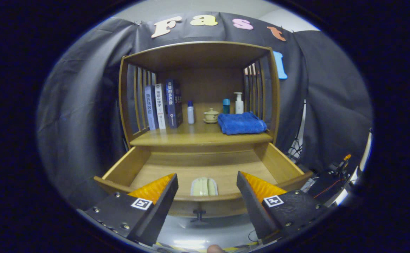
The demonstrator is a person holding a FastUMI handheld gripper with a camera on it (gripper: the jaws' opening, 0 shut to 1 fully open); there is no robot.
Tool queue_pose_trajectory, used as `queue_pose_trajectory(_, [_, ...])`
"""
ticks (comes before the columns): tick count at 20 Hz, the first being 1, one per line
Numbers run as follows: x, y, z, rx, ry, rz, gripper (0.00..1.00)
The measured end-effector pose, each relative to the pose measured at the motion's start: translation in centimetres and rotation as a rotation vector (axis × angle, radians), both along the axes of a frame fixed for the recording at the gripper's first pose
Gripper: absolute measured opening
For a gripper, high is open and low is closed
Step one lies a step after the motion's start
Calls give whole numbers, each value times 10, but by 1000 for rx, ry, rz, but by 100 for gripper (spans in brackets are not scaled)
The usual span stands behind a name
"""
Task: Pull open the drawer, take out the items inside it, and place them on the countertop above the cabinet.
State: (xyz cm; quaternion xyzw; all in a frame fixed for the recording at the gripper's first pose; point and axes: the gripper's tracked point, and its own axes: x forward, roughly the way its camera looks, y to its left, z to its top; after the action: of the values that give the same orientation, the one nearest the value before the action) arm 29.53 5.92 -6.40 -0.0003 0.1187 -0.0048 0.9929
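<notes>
Cabinet (198,105): wooden, slatted sides, standing against the booth's black cloth wall.
Countertop (191,135): carries three upright books (162,105) at one side; a small white bottle (190,112); a lidded tea cup (211,115) on a saucer; a teal bottle (226,105); a white pump bottle (239,102); a folded blue towel (241,123) in front of those two.
Drawer (138,165): pulled out below the countertop; dark knob (199,213) on its front panel.
Item in drawer: a pale green pouch (204,187) lies flat on the drawer floor just behind the front panel, between the fingers.
Gripper (206,184): fingers spread wide apart; touching nothing; holding nothing; hovering above the drawer's front edge.
</notes>
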Motion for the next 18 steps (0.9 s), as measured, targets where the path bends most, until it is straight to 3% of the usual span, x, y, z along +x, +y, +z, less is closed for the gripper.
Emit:
queue_pose_trajectory(7, [82, -4, -26, -21, 251, -18, 99])
queue_pose_trajectory(13, [102, -1, -77, -36, 504, -23, 99])
queue_pose_trajectory(16, [105, -11, -100, -36, 601, -62, 94])
queue_pose_trajectory(18, [108, -10, -111, -3, 638, -66, 82])
